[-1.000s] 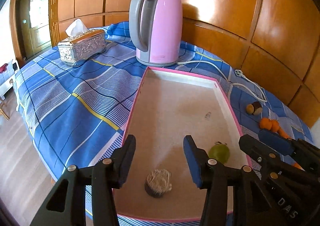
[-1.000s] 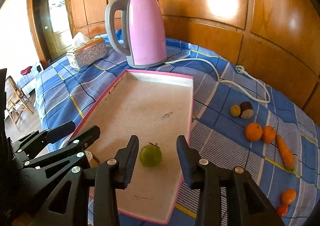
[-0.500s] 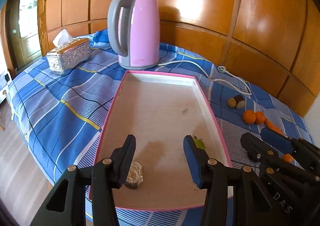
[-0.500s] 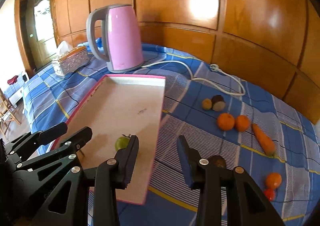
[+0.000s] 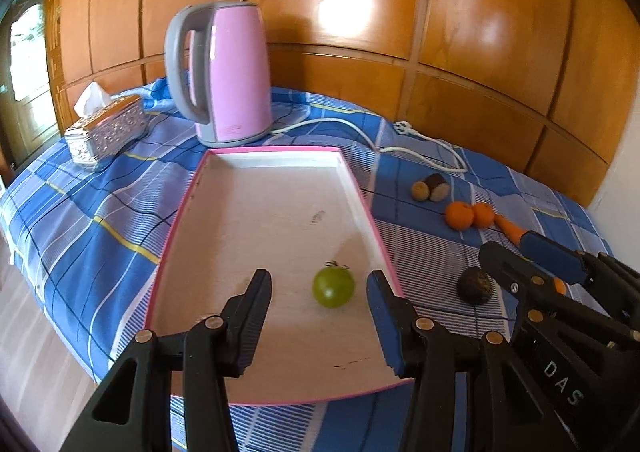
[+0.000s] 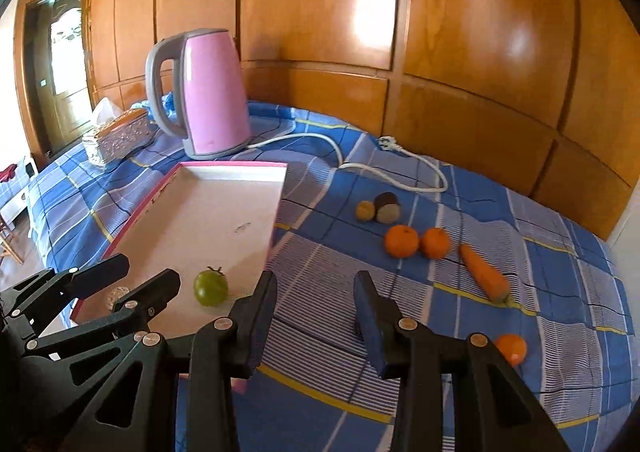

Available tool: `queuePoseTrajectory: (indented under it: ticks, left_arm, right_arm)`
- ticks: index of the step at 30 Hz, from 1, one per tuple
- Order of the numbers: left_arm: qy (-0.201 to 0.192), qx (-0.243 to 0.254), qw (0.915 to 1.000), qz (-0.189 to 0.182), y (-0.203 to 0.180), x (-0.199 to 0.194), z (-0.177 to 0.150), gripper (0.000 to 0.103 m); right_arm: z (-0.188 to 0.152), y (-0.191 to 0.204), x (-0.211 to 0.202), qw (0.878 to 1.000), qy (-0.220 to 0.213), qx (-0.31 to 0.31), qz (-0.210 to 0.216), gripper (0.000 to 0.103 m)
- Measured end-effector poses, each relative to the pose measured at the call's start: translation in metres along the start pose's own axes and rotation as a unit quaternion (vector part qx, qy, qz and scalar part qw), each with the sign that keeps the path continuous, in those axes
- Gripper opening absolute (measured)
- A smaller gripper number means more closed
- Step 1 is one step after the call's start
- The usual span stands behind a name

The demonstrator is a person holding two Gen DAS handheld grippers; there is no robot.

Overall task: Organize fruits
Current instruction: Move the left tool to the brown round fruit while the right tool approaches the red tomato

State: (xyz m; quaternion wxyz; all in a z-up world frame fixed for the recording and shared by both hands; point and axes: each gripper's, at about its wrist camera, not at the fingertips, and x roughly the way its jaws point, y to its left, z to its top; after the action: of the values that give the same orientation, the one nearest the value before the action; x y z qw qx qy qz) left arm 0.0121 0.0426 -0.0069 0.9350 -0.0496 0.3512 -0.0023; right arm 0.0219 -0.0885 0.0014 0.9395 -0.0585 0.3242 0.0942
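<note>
A pink-rimmed tray lies on the blue checked cloth. A green fruit sits in its near right part. My left gripper is open and empty, its jaws either side of the green fruit but above it. My right gripper is open and empty over the cloth right of the tray. A dark fruit lies on the cloth by the right gripper. Two oranges, a carrot, a brown fruit pair and a small orange fruit lie to the right.
A pink kettle stands behind the tray, its white cord trailing right. A silver tissue box sits at the back left. A wood-panelled wall runs behind. A small crumpled object shows at the tray's near left.
Both grippers have swung to the right. The green fruit now shows between the left jaws, and the right gripper has left the tray for the cloth beside it.
</note>
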Motion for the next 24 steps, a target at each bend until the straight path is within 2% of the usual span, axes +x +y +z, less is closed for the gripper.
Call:
queuePoseTrajectory:
  ticks: [24]
  left_arm:
    - [0.007, 0.060, 0.9978, -0.026, -0.046, -0.002, -0.004, 0.050]
  right_arm:
    - [-0.013, -0.047, -0.017, 0.998, -0.013, 0.059, -0.026, 0.040]
